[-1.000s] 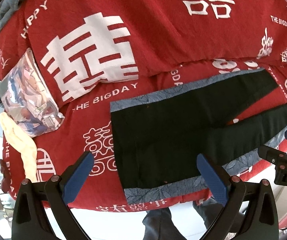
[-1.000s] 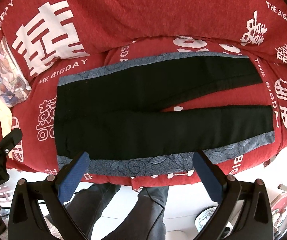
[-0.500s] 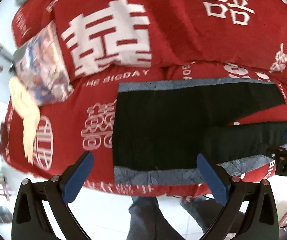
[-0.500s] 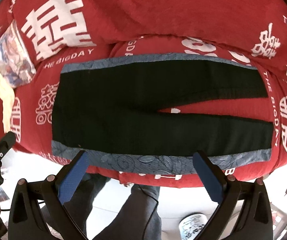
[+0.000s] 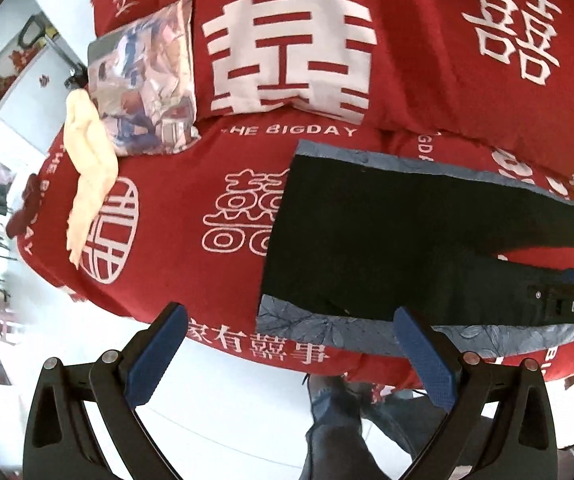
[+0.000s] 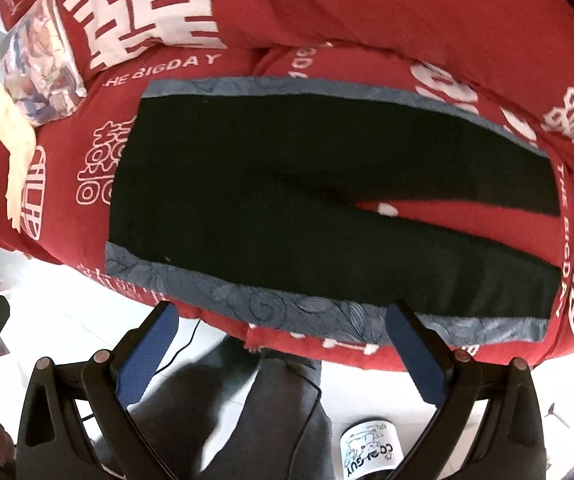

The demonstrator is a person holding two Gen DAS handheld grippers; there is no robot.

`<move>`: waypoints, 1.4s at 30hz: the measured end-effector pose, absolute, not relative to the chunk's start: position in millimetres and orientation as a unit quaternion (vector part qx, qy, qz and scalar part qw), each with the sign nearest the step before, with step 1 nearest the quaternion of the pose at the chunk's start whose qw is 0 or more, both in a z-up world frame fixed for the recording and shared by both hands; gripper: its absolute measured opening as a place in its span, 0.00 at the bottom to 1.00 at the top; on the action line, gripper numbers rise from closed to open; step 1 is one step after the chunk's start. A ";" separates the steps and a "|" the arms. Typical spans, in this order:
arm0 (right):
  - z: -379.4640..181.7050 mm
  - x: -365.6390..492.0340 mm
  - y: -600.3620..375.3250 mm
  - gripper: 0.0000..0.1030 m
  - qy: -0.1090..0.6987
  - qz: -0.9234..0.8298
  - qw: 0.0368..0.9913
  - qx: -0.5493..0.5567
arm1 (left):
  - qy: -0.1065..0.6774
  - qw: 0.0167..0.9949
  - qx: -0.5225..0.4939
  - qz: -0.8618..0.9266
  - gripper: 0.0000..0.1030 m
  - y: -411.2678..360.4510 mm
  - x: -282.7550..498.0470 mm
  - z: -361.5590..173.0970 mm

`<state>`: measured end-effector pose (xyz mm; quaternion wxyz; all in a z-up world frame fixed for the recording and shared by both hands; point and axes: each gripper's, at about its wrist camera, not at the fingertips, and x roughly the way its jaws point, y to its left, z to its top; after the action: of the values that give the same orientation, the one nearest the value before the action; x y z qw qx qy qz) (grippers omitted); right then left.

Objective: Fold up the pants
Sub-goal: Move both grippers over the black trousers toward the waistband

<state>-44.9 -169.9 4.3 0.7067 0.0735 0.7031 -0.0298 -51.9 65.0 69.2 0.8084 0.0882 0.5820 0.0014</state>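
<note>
Black pants (image 6: 287, 200) with blue-grey patterned side stripes lie flat on a red bed (image 6: 367, 20), waist to the left, legs spread to the right. They also show in the left wrist view (image 5: 387, 240). My left gripper (image 5: 291, 350) is open and empty, above the bed's near edge by the waist corner. My right gripper (image 6: 279, 346) is open and empty, above the near side stripe at mid-length. The right gripper's body shows at the right edge of the left wrist view (image 5: 567, 304).
A printed pillow (image 5: 147, 84) and a pale yellow cloth (image 5: 87, 168) lie at the bed's left end. A folded red quilt (image 5: 367, 40) fills the back. A person's legs (image 6: 271, 420) stand by the bed, with a white cup (image 6: 371, 448) on the floor.
Both grippers have moved toward the bed's near edge and leftward. The pants look larger and closer. Both stay open.
</note>
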 end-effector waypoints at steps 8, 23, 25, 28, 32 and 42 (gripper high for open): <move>-9.5 -35.6 -140.3 1.00 0.721 -0.035 0.688 0.074 | 0.584 0.809 0.070 0.007 1.00 95.5 -60.1 64.7; -17.7 -45.2 -144.8 1.00 0.728 -0.078 0.670 0.124 | 0.562 0.822 0.092 -0.028 1.00 94.4 -67.7 72.5; -15.2 -46.6 -145.5 1.00 0.723 -0.081 0.674 0.128 | 0.561 0.822 0.092 -0.030 1.00 94.7 -67.8 73.1; -13.1 -49.2 -147.4 1.00 0.720 -0.084 0.675 0.138 | 0.556 0.826 0.093 -0.028 1.00 94.2 -68.1 76.1; -10.4 -51.1 -153.4 1.00 0.715 -0.091 0.677 0.153 | 0.548 0.830 0.097 -0.027 1.00 92.2 -68.5 81.2; -5.7 -53.5 -159.7 1.00 0.702 -0.090 0.685 0.172 | 0.548 0.831 0.090 -0.014 1.00 95.6 -67.1 84.7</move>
<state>-53.5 -159.7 -5.7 0.6850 0.1717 0.7022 -0.0905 -67.1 95.6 84.7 0.8314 0.0903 0.5481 -0.0141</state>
